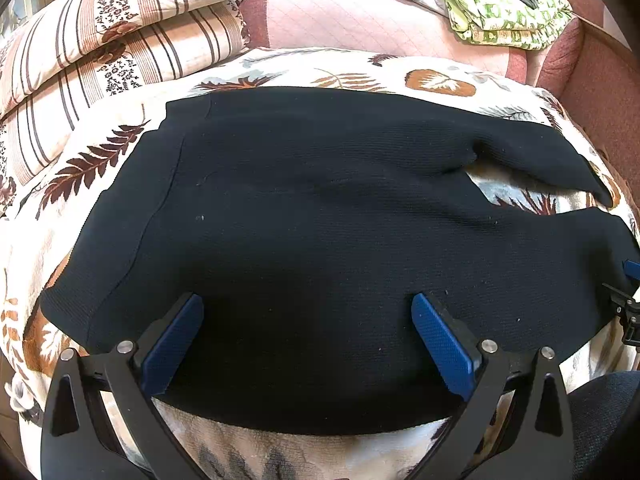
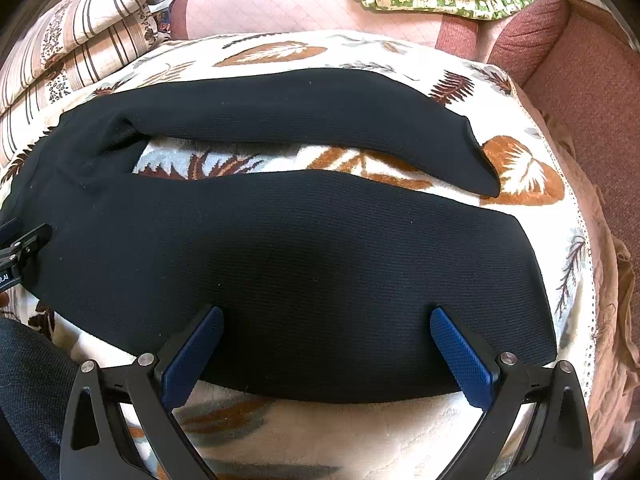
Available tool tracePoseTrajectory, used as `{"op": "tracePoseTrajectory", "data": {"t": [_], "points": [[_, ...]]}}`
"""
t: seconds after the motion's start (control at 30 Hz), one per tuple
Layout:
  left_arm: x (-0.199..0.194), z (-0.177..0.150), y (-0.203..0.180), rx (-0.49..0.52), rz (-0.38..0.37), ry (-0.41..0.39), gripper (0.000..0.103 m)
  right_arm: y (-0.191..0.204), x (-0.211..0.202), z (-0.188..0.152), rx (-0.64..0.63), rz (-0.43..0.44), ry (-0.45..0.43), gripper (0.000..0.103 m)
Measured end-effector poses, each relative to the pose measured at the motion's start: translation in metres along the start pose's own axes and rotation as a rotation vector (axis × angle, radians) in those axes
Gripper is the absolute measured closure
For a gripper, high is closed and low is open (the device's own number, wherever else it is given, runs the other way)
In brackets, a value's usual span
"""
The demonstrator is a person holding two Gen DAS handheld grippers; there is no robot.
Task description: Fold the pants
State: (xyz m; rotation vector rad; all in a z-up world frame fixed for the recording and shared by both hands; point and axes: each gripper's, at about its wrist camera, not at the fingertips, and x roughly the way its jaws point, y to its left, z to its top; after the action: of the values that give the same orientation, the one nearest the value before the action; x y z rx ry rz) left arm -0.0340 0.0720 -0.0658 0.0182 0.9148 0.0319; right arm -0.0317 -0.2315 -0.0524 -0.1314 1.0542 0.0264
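Pants [image 1: 320,220] flat, nothing on top; folded quilts [image 1: 100,40] crowd far-left edge; sofa arm [image 2: 580,80] blocks far right.

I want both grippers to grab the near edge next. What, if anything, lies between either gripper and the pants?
Nothing visible. The left gripper and the right gripper are both open, directly over the near part of the pants. Only bare black fabric shows between their fingers, and the blanket beneath is bare along that edge.

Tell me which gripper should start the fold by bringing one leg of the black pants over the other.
Right, probably. The right gripper, open, hangs over the near leg of the black pants, whose two legs lie split apart on the leaf-print blanket. The left gripper, also open, sits over the waist end.
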Motion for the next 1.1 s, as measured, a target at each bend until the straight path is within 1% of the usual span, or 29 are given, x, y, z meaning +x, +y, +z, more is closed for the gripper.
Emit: {"op": "tracePoseTrajectory", "data": {"t": [0.63,0.83,0.97,1.0,1.1], "points": [[0.0,0.0,0.0,-0.004,-0.005,0.006,0.0,-0.001,-0.002,-0.002,0.005,0.0,-0.012,0.001],[0.0,-0.001,-0.002,0.002,0.002,-0.002,0.0,-0.004,-0.004,0.003,0.019,-0.008,-0.01,0.001],[0.0,-0.002,-0.003,0.003,0.01,-0.013,0.0,-0.007,-0.019,0.007,0.04,-0.119,-0.099,0.001],[-0.001,-0.003,-0.004,0.005,0.012,-0.013,0.0,-0.009,-0.027,0.009,0.044,-0.17,-0.142,0.001],[0.0,-0.002,-0.003,0.005,0.008,-0.014,0.0,-0.017,-0.035,0.012,0.078,-0.25,-0.19,0.001]]}}
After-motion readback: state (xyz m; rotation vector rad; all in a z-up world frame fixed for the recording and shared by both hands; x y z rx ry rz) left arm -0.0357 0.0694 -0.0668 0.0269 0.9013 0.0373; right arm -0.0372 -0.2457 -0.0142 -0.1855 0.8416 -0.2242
